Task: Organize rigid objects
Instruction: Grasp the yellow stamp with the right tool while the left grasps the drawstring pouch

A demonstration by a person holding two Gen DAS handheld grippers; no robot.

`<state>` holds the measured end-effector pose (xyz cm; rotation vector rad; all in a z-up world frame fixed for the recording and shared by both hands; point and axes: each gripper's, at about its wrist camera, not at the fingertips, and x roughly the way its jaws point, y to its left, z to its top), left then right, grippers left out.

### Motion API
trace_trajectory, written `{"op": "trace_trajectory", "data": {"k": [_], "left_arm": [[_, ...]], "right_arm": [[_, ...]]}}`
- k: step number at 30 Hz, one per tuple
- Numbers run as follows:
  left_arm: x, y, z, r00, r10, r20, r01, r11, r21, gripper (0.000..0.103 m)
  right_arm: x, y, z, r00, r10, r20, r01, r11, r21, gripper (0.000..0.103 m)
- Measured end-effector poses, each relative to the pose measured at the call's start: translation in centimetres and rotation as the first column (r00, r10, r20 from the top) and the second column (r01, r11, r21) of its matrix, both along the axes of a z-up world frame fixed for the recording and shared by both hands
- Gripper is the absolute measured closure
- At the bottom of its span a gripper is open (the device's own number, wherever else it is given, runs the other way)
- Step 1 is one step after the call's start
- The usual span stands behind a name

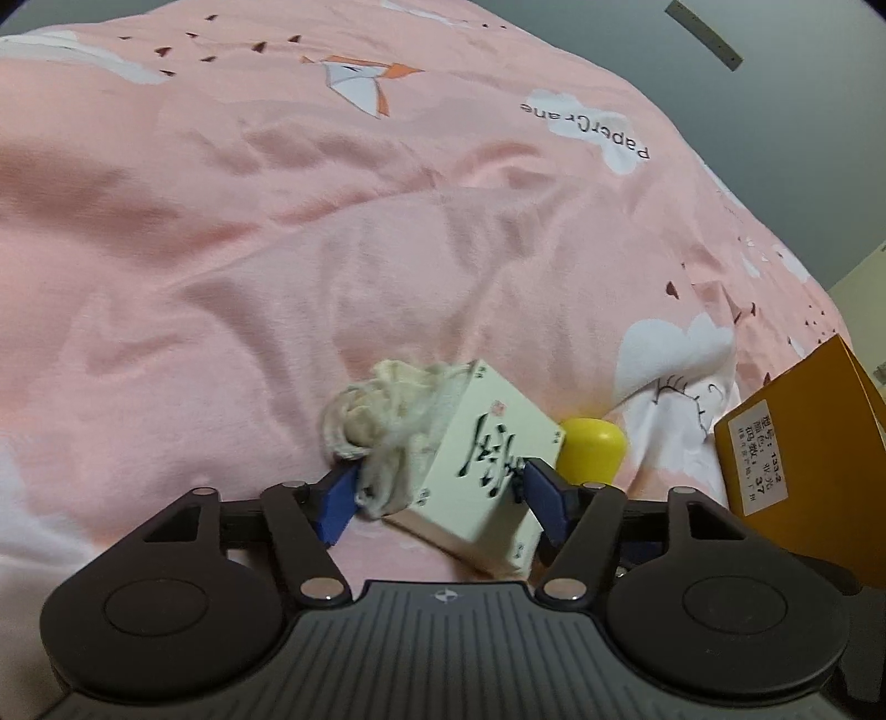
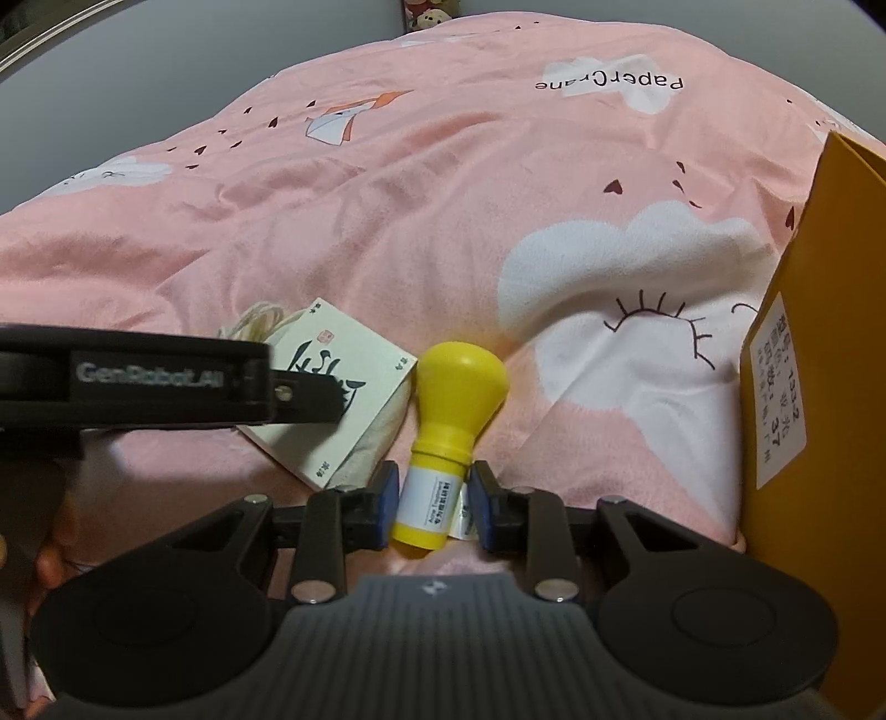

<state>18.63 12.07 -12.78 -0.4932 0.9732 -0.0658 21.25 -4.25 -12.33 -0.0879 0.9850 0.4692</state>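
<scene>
A home bedroom: a bed under a rumpled pink duvet [image 1: 332, 221] printed with paper cranes, plush toys [image 2: 432, 14] behind it.

Dim warm light, fisheye-bent edges, slight blur

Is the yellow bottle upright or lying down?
Lying down: the yellow bottle rests lengthwise on the bedspread, bulb end pointing away.

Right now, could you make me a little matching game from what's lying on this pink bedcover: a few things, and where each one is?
Things:
1. yellow bottle
2. cream box
3. orange box
4. string bundle

Places:
A. between the left tool's pads
B. at the right edge of the bedcover
C. between the right tool's pads
D. against the cream box's far side

Pairs: 1-C, 2-A, 3-B, 4-D
</scene>
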Motion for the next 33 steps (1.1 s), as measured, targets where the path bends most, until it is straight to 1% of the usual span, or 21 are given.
{"op": "trace_trajectory", "data": {"k": [2, 4, 6, 8, 11, 14, 15, 16, 18, 20, 22, 24, 26, 30, 33], "left_arm": [[0.1, -0.3, -0.1, 1.0, 0.002, 0.015, -0.002, 1.0, 0.001, 0.029], [-0.3, -0.5, 0.2, 0.999, 0.008, 0.034, -0.008, 1.0, 0.016, 0.035], [-0.9, -0.7, 0.7, 0.998, 0.011, 0.06, -0.013, 1.0, 0.027, 0.044], [-1.5, -0.8, 1.3, 0.996, 0.004, 0.09, -0.008, 0.999, 0.04, 0.052], [-2.4, -1.1, 2.1, 0.99, -0.021, 0.14, 0.013, 0.998, 0.059, 0.059], [-2.9, -0.9, 2.7, 0.98, -0.044, 0.193, 0.041, 0.999, 0.022, 0.06], [-3.0, -1.1, 2.8, 0.977, -0.053, 0.206, 0.05, 0.999, 0.018, 0.061], [-3.0, -1.3, 2.9, 0.975, -0.065, 0.211, 0.059, 0.998, 0.032, 0.061], [-2.5, -1.8, 2.6, 0.978, -0.074, 0.194, 0.064, 0.996, 0.057, 0.061], [-1.8, -1.7, 1.9, 0.983, -0.063, 0.171, 0.06, 0.998, 0.023, 0.061], [-1.1, -1.3, 1.2, 0.988, -0.041, 0.152, 0.046, 0.999, -0.026, 0.061], [-0.6, -1.0, 0.7, 0.99, -0.021, 0.139, 0.028, 0.998, -0.05, 0.061], [-0.4, -0.9, 0.3, 0.99, -0.009, 0.14, 0.016, 0.998, -0.054, 0.059], [-0.1, -0.4, -0.2, 0.991, 0.019, 0.132, -0.009, 0.997, -0.08, 0.06], [-0.2, -0.5, -0.1, 0.99, 0.021, 0.14, -0.011, 0.997, -0.07, 0.061]], "right_arm": [[0.0, 0.1, -0.1, 1.0, 0.0, 0.001, 0.0, 1.0, -0.002, 0.076], [0.0, 0.1, -0.1, 1.0, 0.0, 0.0, 0.0, 1.0, 0.0, 0.076], [0.0, -0.1, 0.0, 1.0, -0.004, -0.001, 0.004, 1.0, 0.009, 0.076], [-0.3, -0.2, 0.2, 1.0, -0.008, 0.003, 0.008, 1.0, 0.008, 0.076], [-0.6, -0.2, 0.6, 1.0, -0.01, 0.02, 0.011, 1.0, -0.008, 0.076], [-0.6, -0.4, 0.7, 1.0, -0.015, 0.019, 0.015, 1.0, -0.007, 0.075], [-0.5, -0.5, 0.6, 1.0, -0.018, 0.016, 0.018, 1.0, -0.002, 0.076], [-0.5, -0.6, 0.6, 1.0, -0.019, 0.015, 0.019, 1.0, -0.002, 0.076], [-0.4, -0.5, 0.5, 1.0, -0.018, 0.014, 0.018, 1.0, -0.007, 0.076], [-0.3, -0.4, 0.5, 1.0, -0.016, 0.016, 0.016, 1.0, -0.01, 0.075], [-0.1, -0.3, 0.5, 1.0, -0.014, 0.018, 0.014, 1.0, -0.011, 0.075], [0.1, -0.4, 0.4, 1.0, -0.016, 0.018, 0.016, 1.0, -0.006, 0.076], [0.3, -0.3, 0.4, 1.0, -0.013, 0.021, 0.013, 1.0, -0.008, 0.076], [1.1, 0.1, 0.2, 1.0, -0.013, 0.028, 0.014, 1.0, -0.016, 0.075], [1.6, 0.3, 0.0, 0.999, -0.024, 0.021, 0.025, 1.0, -0.008, 0.075]]}}
